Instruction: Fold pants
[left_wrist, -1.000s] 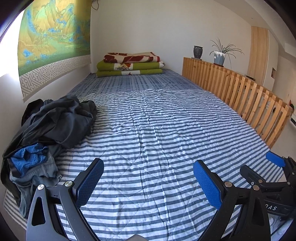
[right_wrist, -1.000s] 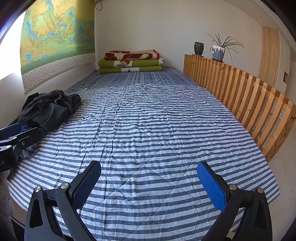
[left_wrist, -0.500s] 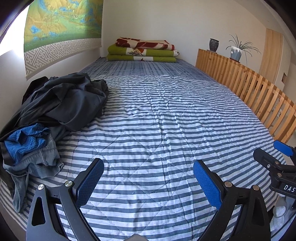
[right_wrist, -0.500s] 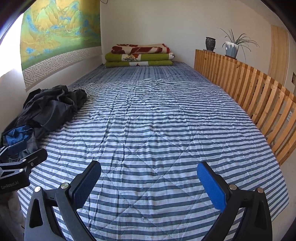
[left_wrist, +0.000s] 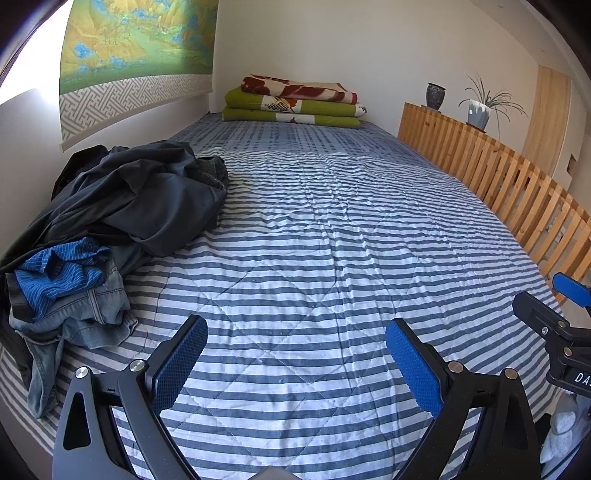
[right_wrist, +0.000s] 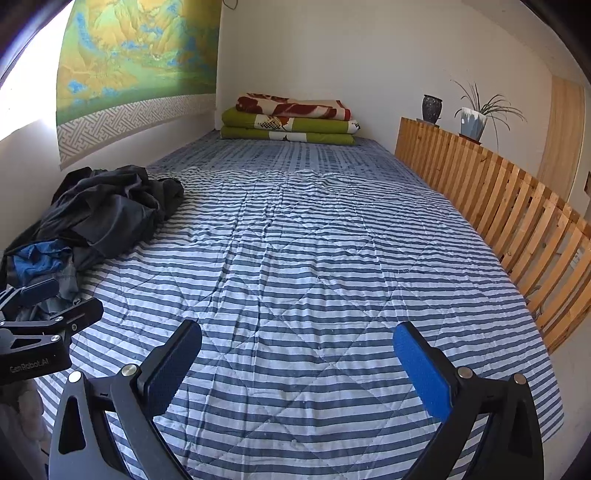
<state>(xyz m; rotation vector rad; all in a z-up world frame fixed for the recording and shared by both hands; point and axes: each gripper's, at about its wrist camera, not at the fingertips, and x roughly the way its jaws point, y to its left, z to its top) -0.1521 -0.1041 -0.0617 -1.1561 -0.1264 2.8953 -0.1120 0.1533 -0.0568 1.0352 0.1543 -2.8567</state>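
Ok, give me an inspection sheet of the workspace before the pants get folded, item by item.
Surface: striped quilt covers the bed, wrinkled, middle bare.
Job's things: clothes pile at the left edge by the wall; dark garments on top, jeans and a blue striped cloth at the near end, all unfolded.
Clutter: folded blankets stacked at the far end.
Grippers: left gripper and right gripper both open, empty, above the quilt.
Cables: nothing seen.
Surroundings: wooden slat rail on the right, vase, potted plant, wall hanging.

Far end: we see folded blankets (left_wrist: 295, 105) stacked on the striped quilt (left_wrist: 332, 240).
Right rail (left_wrist: 517, 184): we see a vase (left_wrist: 435, 96) and potted plant (left_wrist: 480, 110).
Left wall: we see a landscape hanging (left_wrist: 140, 40).
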